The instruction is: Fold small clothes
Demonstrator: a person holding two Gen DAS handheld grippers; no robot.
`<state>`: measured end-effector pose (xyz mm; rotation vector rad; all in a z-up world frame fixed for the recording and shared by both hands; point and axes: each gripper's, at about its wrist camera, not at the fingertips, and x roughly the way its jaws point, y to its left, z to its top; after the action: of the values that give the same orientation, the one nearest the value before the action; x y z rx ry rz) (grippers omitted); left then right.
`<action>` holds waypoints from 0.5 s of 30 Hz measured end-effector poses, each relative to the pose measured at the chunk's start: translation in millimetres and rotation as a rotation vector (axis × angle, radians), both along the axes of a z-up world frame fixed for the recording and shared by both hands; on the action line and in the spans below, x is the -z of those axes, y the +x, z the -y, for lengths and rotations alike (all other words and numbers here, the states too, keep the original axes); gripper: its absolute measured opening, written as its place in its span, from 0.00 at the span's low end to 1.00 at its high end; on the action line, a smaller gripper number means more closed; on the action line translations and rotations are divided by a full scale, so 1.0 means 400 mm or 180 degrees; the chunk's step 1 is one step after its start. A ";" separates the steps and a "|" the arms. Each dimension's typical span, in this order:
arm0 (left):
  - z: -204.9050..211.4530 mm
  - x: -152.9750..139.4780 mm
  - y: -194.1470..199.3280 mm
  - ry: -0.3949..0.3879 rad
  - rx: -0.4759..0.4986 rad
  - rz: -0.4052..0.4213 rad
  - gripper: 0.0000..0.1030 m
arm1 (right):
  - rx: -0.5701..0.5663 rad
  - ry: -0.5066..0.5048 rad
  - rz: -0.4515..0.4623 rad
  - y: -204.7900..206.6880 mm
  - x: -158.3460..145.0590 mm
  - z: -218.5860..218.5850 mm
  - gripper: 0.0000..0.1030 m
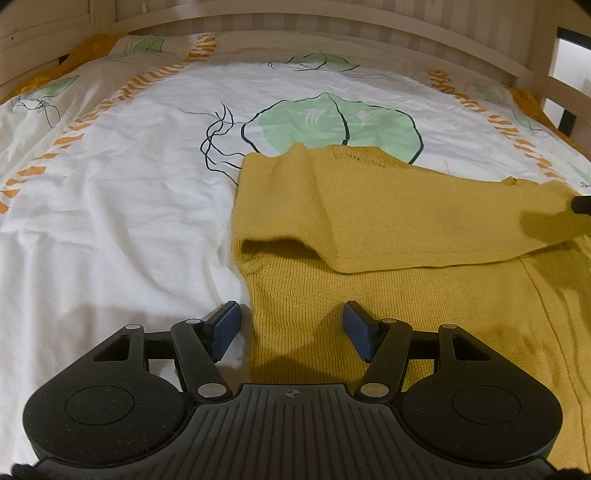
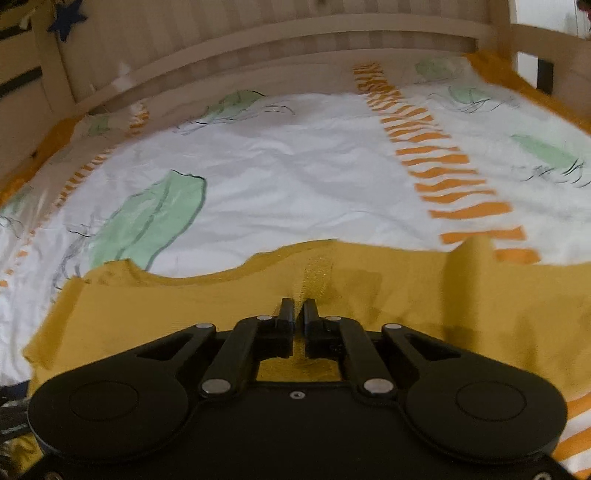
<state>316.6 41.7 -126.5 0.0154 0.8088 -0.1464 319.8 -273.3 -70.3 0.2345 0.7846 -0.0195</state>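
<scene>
A mustard-yellow knit sweater (image 1: 406,221) lies on the bed, with one part folded across its body. My left gripper (image 1: 291,328) is open, low over the sweater's left edge; one blue pad (image 1: 227,330) is over the sheet and the other pad (image 1: 356,332) over the knit. My right gripper (image 2: 298,314) is shut on a pinched ridge of the sweater (image 2: 332,295) and holds it slightly raised. The right gripper's tip (image 1: 581,204) shows at the right edge of the left wrist view, against the folded part.
The bed has a white cover (image 1: 129,184) with green leaf prints and orange striped bands (image 2: 443,166). A wooden bed rail (image 1: 332,26) runs along the far side, with wooden slats (image 1: 561,96) at the right.
</scene>
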 end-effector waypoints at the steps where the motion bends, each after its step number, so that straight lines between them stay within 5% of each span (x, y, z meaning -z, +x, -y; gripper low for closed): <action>1: 0.001 0.000 0.000 0.0000 -0.0001 0.0000 0.59 | 0.0032 -0.0033 -0.0045 0.005 0.005 0.003 0.11; 7: -0.003 -0.003 0.000 -0.0020 0.0001 -0.0012 0.59 | 0.0072 -0.0152 -0.0315 0.018 0.062 0.000 0.13; 10: -0.003 -0.004 0.000 -0.0014 0.0001 -0.0016 0.60 | 0.0113 0.0011 -0.0280 0.006 0.066 0.010 0.28; 11: -0.002 -0.005 0.001 -0.0014 0.0003 -0.0021 0.62 | 0.0124 0.0066 -0.0272 0.001 0.064 0.013 0.47; 13: 0.001 -0.007 0.004 -0.0030 0.0043 -0.0046 0.69 | 0.0124 0.0192 -0.0248 -0.010 0.057 0.025 0.68; 15: 0.007 -0.009 0.010 -0.0029 0.0080 -0.0087 0.76 | 0.0101 0.0264 -0.0201 -0.026 0.043 0.037 0.68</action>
<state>320.5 39.1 -122.9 0.0152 0.8356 -0.1743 309.2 -288.1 -87.7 0.3264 0.8455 -0.0244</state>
